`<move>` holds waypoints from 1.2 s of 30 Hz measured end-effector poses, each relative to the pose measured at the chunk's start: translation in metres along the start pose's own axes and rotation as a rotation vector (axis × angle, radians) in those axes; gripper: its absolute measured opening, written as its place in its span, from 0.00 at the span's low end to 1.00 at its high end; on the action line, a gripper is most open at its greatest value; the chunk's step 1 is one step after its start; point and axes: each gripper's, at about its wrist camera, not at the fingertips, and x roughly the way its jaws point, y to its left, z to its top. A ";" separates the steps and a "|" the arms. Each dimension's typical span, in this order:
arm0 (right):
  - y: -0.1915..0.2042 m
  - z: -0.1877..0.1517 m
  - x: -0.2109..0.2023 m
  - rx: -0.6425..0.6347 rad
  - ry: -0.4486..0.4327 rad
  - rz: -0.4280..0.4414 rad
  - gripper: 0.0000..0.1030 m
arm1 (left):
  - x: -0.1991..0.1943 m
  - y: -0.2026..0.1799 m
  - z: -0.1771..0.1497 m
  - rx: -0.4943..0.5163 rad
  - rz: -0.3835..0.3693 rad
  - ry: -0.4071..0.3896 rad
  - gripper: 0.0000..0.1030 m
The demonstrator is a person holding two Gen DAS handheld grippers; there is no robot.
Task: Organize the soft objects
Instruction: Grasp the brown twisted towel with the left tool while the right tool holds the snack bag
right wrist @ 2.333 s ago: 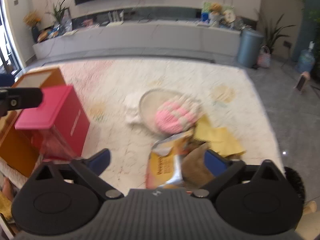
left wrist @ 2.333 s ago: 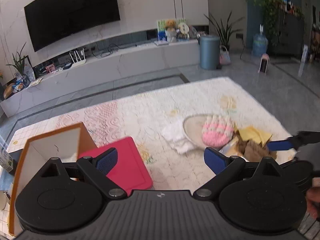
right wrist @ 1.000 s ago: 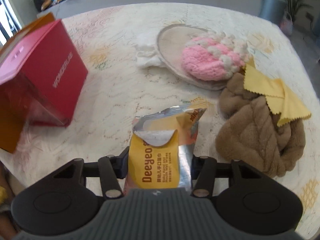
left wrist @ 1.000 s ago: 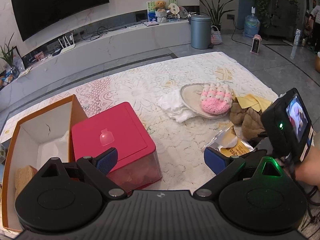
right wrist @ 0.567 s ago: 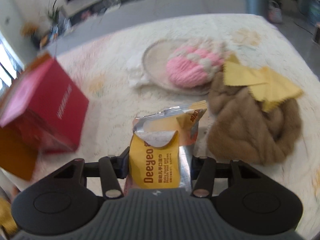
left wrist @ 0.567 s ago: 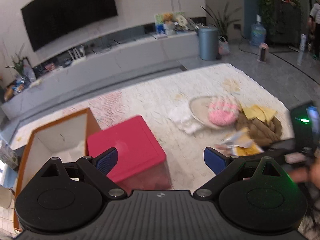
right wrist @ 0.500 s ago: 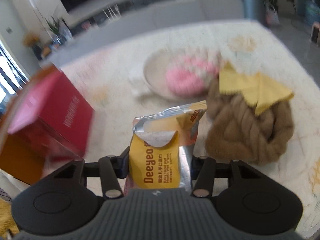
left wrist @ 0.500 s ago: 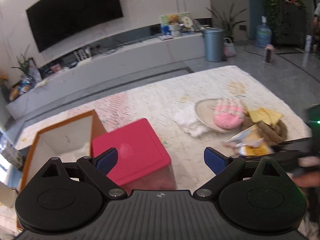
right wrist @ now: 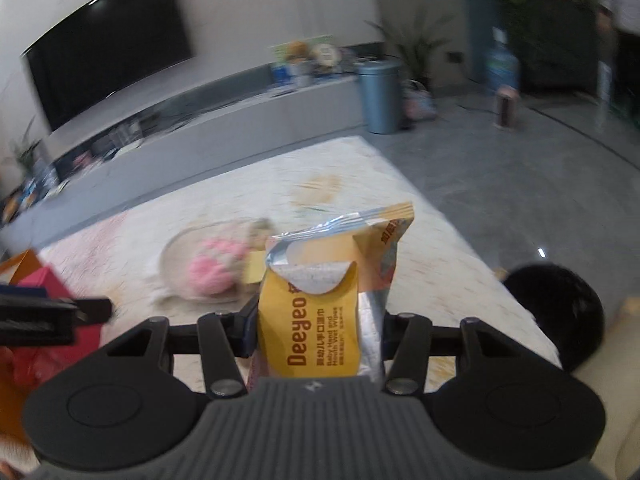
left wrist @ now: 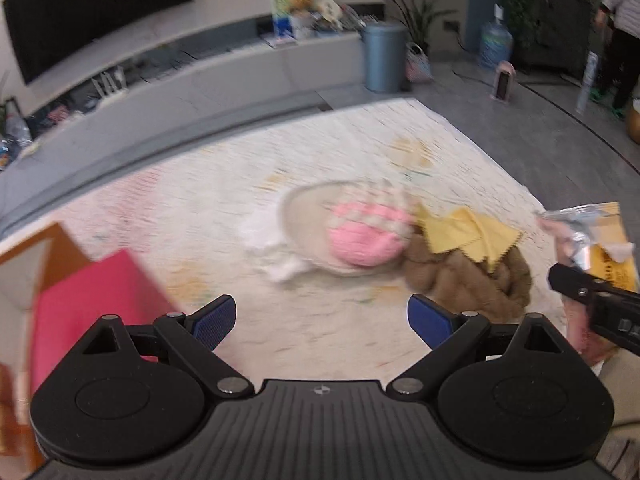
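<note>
Gripping: right gripper (right wrist: 316, 328), jaws closed on the yellow wipes pack (right wrist: 320, 308), which stands upright between them, lifted clear of the table with its torn silver top uppermost.
Left gripper (left wrist: 320, 320): released, blue pads (left wrist: 214, 320) spread wide with nothing between them, hanging over the near part of the table.
Table (left wrist: 360, 152): covered with a pale lace-patterned cloth; both views are blurred.
Pink knitted piece (left wrist: 366, 236): lying on a round beige mat (left wrist: 304, 212) near the middle of the table.
White cloth (left wrist: 276, 256): crumpled against the mat's left rim.
Brown plush braid (left wrist: 468, 280): toward the right edge, touching the pink piece.
Yellow cloth (left wrist: 468, 236): draped on top of the braid.
Red box (left wrist: 88, 304): near the left edge, just beside an orange open box (left wrist: 60, 248).
Wipes pack from the left view: at the right edge, raised above the cloth, with the right gripper's black finger across it.
</note>
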 end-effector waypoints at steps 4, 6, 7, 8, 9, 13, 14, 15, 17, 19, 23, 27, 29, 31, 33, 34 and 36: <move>-0.029 -0.004 -0.007 0.150 -0.070 -0.016 0.50 | 0.027 -0.041 0.001 0.107 -0.053 -0.004 1.00; -0.035 -0.003 -0.005 0.181 -0.070 -0.004 0.50 | 0.039 -0.056 0.000 0.119 -0.072 0.002 1.00; -0.038 -0.003 -0.003 0.193 -0.065 0.000 0.50 | 0.045 -0.062 0.000 0.112 -0.087 0.010 1.00; -0.041 -0.003 -0.001 0.204 -0.058 0.003 0.50 | 0.051 -0.066 0.001 0.100 -0.105 0.022 1.00; -0.042 -0.004 0.001 0.211 -0.050 0.006 0.50 | 0.056 -0.071 0.002 0.088 -0.121 0.038 1.00; -0.047 -0.003 0.004 0.239 -0.051 0.036 0.50 | 0.074 -0.088 0.007 0.066 -0.131 0.070 1.00; -0.049 -0.004 0.003 0.251 -0.057 0.048 0.50 | 0.076 -0.090 0.009 0.058 -0.138 0.069 1.00; -0.052 -0.005 0.003 0.269 -0.064 0.057 0.50 | 0.079 -0.093 0.011 0.055 -0.144 0.076 1.00; -0.063 -0.007 0.001 0.318 -0.072 0.072 0.50 | 0.089 -0.100 0.014 0.048 -0.153 0.096 1.00; -0.069 -0.010 0.002 0.360 -0.067 0.094 0.50 | 0.100 -0.109 0.014 0.061 -0.146 0.130 1.00; -0.070 -0.012 0.005 0.373 -0.044 0.097 0.50 | 0.111 -0.105 0.011 0.072 -0.245 0.158 0.88; -0.065 -0.011 0.006 0.344 -0.044 0.108 0.50 | 0.095 -0.086 0.010 0.064 -0.328 0.161 0.56; -0.064 -0.011 0.008 0.336 -0.037 0.104 0.50 | 0.087 -0.079 0.009 0.100 -0.304 0.162 0.52; -0.064 -0.010 0.010 0.335 -0.034 0.107 0.50 | 0.078 -0.070 0.007 0.122 -0.296 0.161 0.51; -0.064 -0.010 0.010 0.331 -0.036 0.105 0.50 | 0.068 -0.059 0.003 0.123 -0.296 0.160 0.51; -0.064 -0.010 0.010 0.329 -0.035 0.103 0.50 | 0.063 -0.053 0.002 0.123 -0.297 0.160 0.51; -0.063 -0.010 0.010 0.326 -0.033 0.103 0.50 | 0.050 -0.041 -0.004 0.124 -0.300 0.157 0.51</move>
